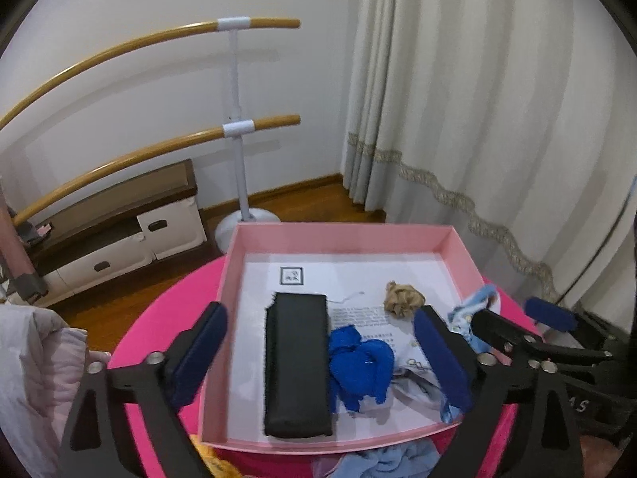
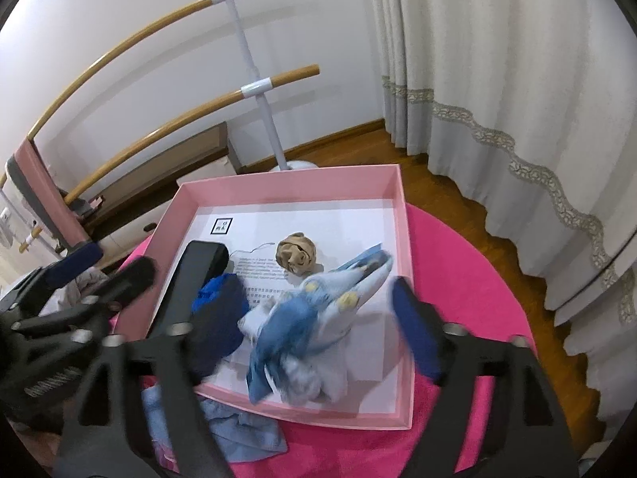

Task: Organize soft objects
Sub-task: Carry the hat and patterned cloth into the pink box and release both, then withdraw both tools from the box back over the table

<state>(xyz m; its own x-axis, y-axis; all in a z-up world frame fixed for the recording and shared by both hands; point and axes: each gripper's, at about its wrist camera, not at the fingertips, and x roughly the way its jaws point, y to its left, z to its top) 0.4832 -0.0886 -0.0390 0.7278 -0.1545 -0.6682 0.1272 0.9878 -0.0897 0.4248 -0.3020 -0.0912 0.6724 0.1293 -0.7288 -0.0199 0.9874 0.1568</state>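
Blue socks (image 2: 302, 326) lie loose between the right hand-held gripper's (image 2: 314, 330) wide-apart fingers.

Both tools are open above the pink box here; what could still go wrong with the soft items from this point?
1. The light blue patterned cloth sits loosely bunched between the open right tool pads; pulling back could snag it and drag it out.
2. The royal blue cloth lies beside a left tool pad and may catch too.
3. The pale blue fabric lies outside the pink box at its near edge, so it could be missed.
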